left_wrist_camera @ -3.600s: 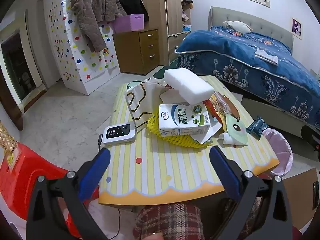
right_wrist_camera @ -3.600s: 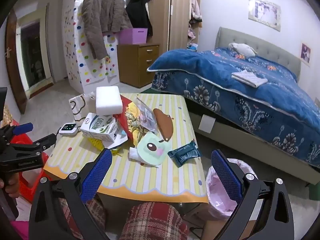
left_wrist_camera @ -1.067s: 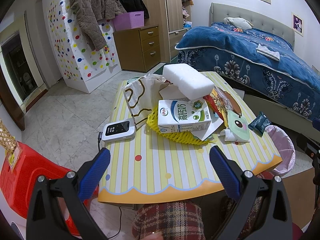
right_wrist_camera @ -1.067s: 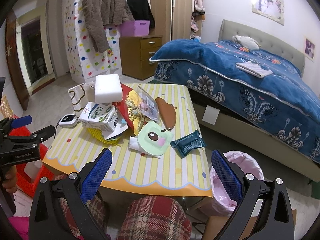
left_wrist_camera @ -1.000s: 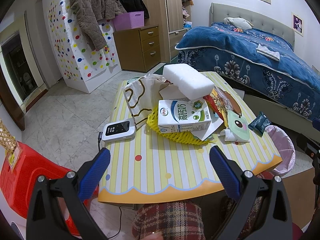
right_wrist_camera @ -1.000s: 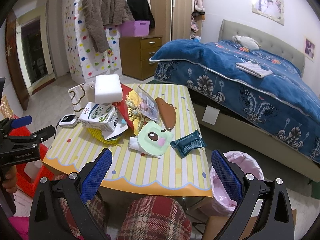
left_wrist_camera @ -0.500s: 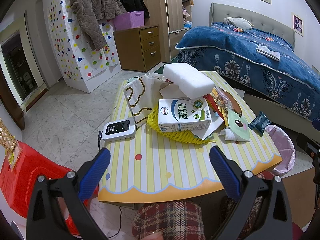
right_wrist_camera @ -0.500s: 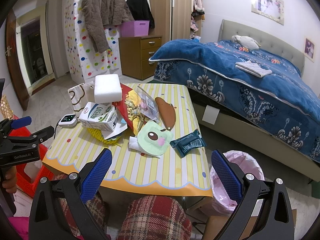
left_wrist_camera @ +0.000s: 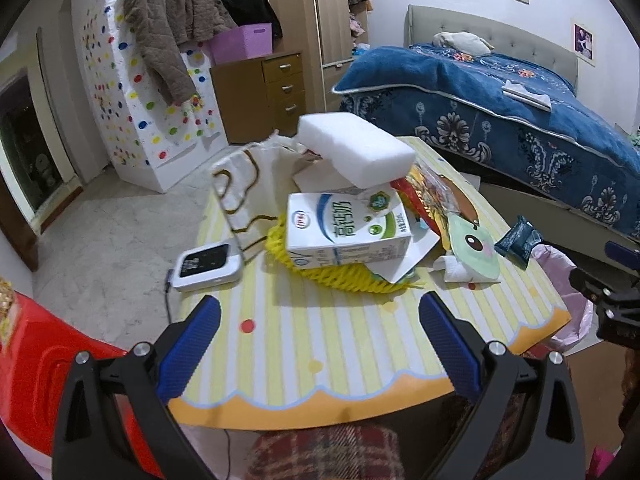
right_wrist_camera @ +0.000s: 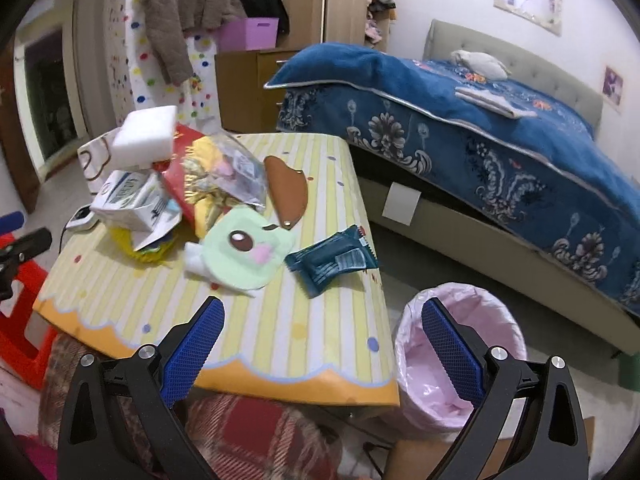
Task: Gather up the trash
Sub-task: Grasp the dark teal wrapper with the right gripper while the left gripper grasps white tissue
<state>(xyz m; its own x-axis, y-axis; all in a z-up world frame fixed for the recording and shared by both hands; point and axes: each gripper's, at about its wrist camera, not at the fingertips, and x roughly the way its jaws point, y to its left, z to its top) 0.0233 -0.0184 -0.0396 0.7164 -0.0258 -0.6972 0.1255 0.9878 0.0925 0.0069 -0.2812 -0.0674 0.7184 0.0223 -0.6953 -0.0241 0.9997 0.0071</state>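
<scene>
The right gripper (right_wrist_camera: 318, 344) had swung toward the bin (right_wrist_camera: 460, 354), jaws apart like the empty left gripper (left_wrist_camera: 318, 344); reaching stage, next closing on the wrapper (right_wrist_camera: 332, 260) just ahead on the counter (right_wrist_camera: 280, 320).

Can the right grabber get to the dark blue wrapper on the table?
Probably yes. The dark blue wrapper lies flat near the table edge, on the side by the pink-lined bin, with nothing on top of it. The right gripper has its jaws wide open and bare tabletop in between.
</scene>
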